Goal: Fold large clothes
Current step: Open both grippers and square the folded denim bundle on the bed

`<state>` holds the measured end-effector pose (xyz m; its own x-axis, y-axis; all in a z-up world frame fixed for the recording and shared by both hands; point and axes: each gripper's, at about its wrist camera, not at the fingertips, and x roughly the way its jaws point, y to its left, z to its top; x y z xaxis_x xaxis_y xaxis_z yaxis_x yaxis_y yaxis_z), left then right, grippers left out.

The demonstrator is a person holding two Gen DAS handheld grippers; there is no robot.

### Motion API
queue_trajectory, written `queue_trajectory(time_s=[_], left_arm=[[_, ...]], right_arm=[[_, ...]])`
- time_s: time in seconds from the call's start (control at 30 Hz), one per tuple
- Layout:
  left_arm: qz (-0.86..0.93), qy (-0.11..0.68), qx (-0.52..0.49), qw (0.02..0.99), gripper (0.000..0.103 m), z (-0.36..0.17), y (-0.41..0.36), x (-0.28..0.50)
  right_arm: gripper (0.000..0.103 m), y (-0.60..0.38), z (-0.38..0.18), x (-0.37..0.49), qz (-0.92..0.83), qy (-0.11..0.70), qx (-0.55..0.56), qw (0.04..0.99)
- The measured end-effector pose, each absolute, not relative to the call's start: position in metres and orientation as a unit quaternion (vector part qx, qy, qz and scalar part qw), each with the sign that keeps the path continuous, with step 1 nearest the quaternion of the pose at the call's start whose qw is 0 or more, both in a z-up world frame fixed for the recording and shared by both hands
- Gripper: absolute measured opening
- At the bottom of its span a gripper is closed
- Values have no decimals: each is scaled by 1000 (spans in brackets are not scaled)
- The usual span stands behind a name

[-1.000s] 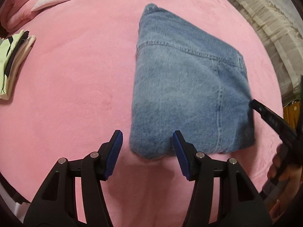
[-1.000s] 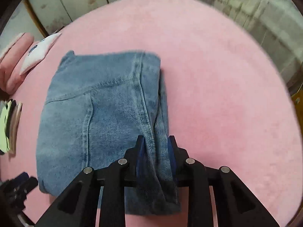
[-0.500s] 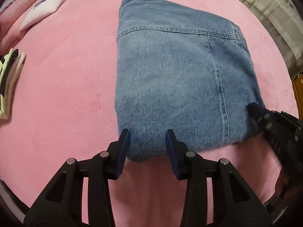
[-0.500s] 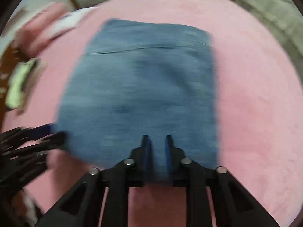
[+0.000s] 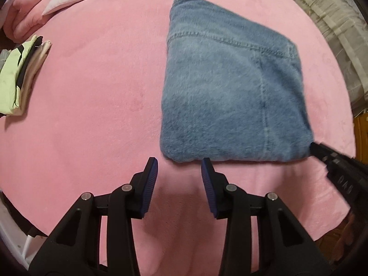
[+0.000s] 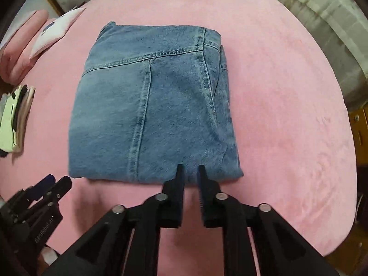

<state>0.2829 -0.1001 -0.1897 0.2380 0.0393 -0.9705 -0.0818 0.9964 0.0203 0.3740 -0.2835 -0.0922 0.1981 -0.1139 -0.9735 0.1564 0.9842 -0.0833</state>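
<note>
Two grippers work one folded pair of jeans (image 6: 151, 105) lying flat on the pink bed (image 5: 92, 92). Left gripper (image 5: 179, 168) is released, just short of the near hem. Right gripper (image 6: 189, 172) sits at the near right corner; we cannot tell whether it grasps denim. We advise squaring edges before release. No containers seen.

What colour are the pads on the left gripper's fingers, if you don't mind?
Blue pads, seen best in the left wrist view.

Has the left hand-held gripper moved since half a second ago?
Yes. The left hand-held gripper backed off the jeans, toward the near bed edge.
</note>
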Motion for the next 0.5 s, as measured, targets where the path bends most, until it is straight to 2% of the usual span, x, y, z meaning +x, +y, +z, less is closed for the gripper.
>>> queue_trajectory(time_s=[0.03,0.1,0.17,0.23,0.3,0.5], left_arm=[[36,615,-22,787,36,-185,-101,285],[33,614,-30,788,36,-176,-102,290],[34,613,-31,789,37,-165,-100,291],[36,611,-29,790,47,-157,-99,296],[36,607,-29,794,52,-150,-98,299],[32,614,-27,788,55,-142,-100,309]], right_arm=[[25,-283,-88,373,-90,631,25,770],[42,-272,-90,382,-92,636,38,765],[47,-267,-83,384,-97,637,38,764],[54,-262,-72,384,-99,634,34,766],[67,-258,-61,385,-97,630,33,770],[81,-246,-41,394,-88,624,24,776]])
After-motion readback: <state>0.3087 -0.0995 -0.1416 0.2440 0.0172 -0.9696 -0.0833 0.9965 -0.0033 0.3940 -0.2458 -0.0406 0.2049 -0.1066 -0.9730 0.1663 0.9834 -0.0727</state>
